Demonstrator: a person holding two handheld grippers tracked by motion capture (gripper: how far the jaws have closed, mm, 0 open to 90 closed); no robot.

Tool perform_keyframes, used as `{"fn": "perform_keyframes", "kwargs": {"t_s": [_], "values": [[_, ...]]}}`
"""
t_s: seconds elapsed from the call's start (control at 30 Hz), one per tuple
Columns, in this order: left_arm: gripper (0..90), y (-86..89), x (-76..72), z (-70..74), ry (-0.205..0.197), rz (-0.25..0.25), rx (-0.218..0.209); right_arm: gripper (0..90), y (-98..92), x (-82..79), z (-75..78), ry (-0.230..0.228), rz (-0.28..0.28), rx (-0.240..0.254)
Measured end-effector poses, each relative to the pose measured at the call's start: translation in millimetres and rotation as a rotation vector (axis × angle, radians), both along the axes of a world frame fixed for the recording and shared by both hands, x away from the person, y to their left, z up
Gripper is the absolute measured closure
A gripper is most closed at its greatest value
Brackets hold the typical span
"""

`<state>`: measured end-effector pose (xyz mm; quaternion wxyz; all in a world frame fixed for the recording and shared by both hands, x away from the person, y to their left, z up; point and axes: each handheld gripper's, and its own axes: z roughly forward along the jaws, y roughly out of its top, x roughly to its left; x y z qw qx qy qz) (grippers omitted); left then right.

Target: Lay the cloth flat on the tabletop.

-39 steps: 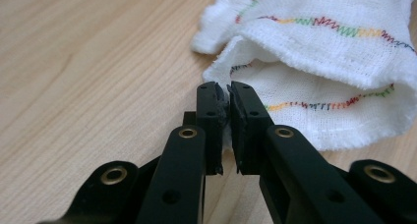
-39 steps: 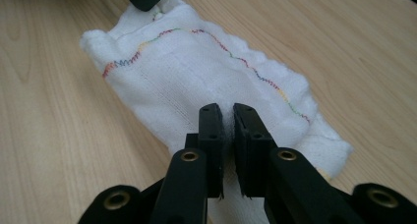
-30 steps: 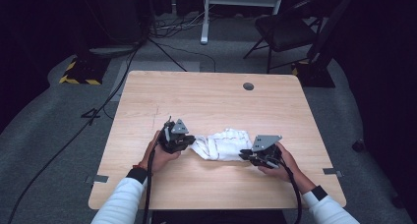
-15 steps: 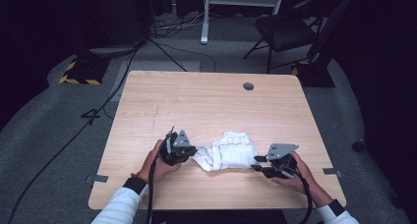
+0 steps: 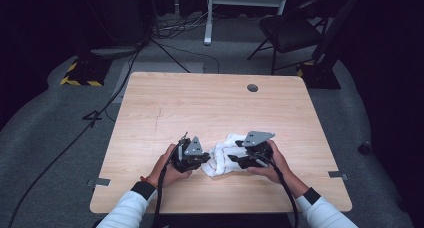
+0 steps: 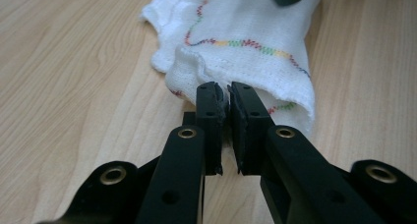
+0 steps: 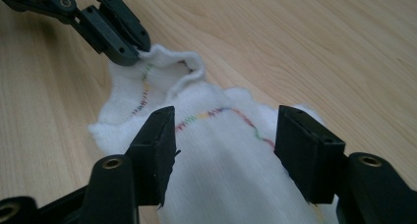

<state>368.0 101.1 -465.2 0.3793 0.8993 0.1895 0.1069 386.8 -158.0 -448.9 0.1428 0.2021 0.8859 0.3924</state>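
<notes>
- High view: the white cloth (image 5: 226,155) sits bunched up on the near half of the counter (image 5: 215,103), between both hands. The left tongs (image 5: 201,160) are at its left edge and the right tongs (image 5: 235,160) reach over its right part. Compared with a second ago, the left hand has slid a bit toward the person, and the right hand swung out to the right and has come back in over the cloth.
- Left gripper view: the left tongs (image 6: 223,94) are pinched nearly shut on a hem of the cloth (image 6: 246,32), which has a wavy multicoloured stitch line.
- Right gripper view: the right tongs (image 7: 223,135) have just been opening, so now they're wide with the cloth (image 7: 221,155) lying between the jaws, and the pads aren't pressing it. Farther off, the left tongs (image 7: 133,54) bite the cloth's far edge.
</notes>
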Motion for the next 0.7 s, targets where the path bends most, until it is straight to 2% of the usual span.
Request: {"fn": "perform_keyframes", "kwargs": {"t_s": [0.03,0.13,0.23,0.27,0.33,0.37,0.43,0.5,0.53,0.57,0.6,0.63,0.67,0.7], "values": [[82.8,0.0,0.0,0.0,0.000,0.000,0.000,41.2,0.0,0.0,0.0,0.000,0.000,0.000],[82.9,-1.0,-1.5,-0.8,0.007,-0.004,0.009,41.2,15.7,1.9,-8.4,0.009,0.020,-0.052],[82.9,-2.0,-2.2,-1.3,0.002,-0.010,0.023,43.4,21.9,9.1,-21.5,0.074,0.021,-0.119],[82.9,-2.2,-2.3,-1.5,0.002,-0.006,0.023,50.4,21.7,10.4,-25.1,0.098,0.027,-0.132],[83.1,-1.5,-1.3,-1.3,-0.004,-0.003,0.025,62.4,20.1,9.2,-24.6,0.089,0.045,-0.134],[83.4,-1.0,-1.1,-0.7,-0.011,0.004,0.029,71.2,19.0,8.2,-22.9,0.082,0.056,-0.133],[83.9,1.2,0.1,1.5,-0.028,0.033,0.028,77.7,16.0,6.3,-18.5,0.060,0.062,-0.119],[84.3,5.2,1.7,5.6,-0.047,0.072,0.011,79.8,9.7,3.3,-11.3,0.027,0.062,-0.107],[84.3,8.3,2.4,8.4,-0.054,0.090,-0.001,79.8,9.7,3.3,-11.3,0.027,0.062,-0.107],[84.5,11.7,3.0,11.8,-0.067,0.107,-0.013,79.6,1.9,1.3,-3.2,0.005,0.040,-0.068],[84.5,15.1,3.2,15.5,-0.078,0.127,-0.028,79.6,1.9,1.3,-3.2,0.005,0.040,-0.068],[84.6,22.7,3.8,24.2,-0.101,0.157,-0.066,79.6,-9.3,-0.1,7.5,-0.034,0.008,-0.025],[84.7,22.7,3.8,24.2,-0.101,0.157,-0.066,79.6,-9.3,-0.1,7.5,-0.034,0.008,-0.025],[84.7,26.1,3.6,29.0,-0.115,0.167,-0.085,79.6,-15.5,-0.8,13.0,-0.052,-0.006,0.001]]}}
